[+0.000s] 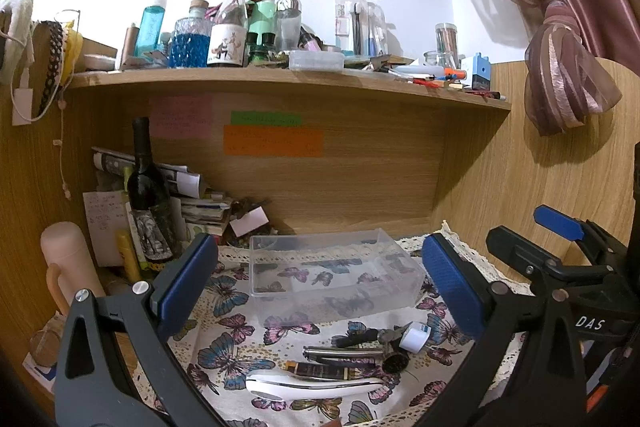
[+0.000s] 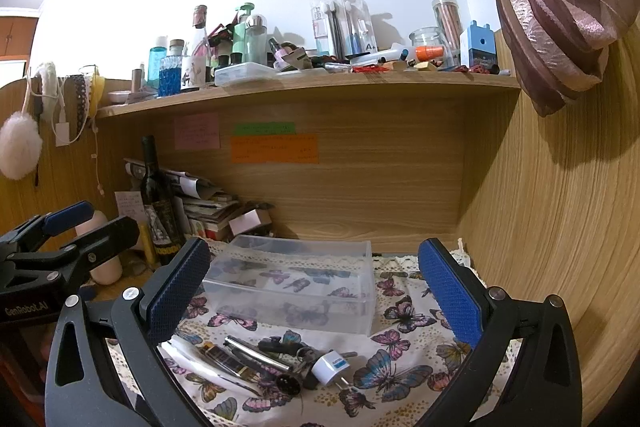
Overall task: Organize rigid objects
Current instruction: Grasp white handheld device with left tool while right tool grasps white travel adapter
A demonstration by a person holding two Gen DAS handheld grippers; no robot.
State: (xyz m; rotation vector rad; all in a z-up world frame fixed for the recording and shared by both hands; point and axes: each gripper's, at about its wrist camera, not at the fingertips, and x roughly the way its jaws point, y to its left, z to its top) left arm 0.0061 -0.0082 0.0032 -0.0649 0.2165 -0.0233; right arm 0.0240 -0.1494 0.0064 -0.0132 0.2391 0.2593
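Observation:
A clear plastic box (image 1: pixel 332 275) stands empty on a butterfly-print cloth (image 1: pixel 224 339); it also shows in the right wrist view (image 2: pixel 292 287). In front of it lies a small pile: a white curved handle (image 1: pixel 316 385), a dark tube with gold bands (image 1: pixel 320 371), a metal cylinder (image 1: pixel 340 351) and a white plug adapter (image 1: pixel 415 337). The right wrist view shows the adapter (image 2: pixel 331 366), the metal cylinder (image 2: pixel 256 353) and the tube (image 2: pixel 224 359). My left gripper (image 1: pixel 320 287) is open above the pile. My right gripper (image 2: pixel 312 291) is open too, and empty.
A dark wine bottle (image 1: pixel 150 195) and stacked papers (image 1: pixel 200 207) stand at the back left, beside a pink flask (image 1: pixel 68 267). A crowded shelf (image 1: pixel 280 79) runs overhead. A wooden wall (image 2: pixel 560 247) closes the right side, with a tied curtain (image 2: pixel 552 7) above.

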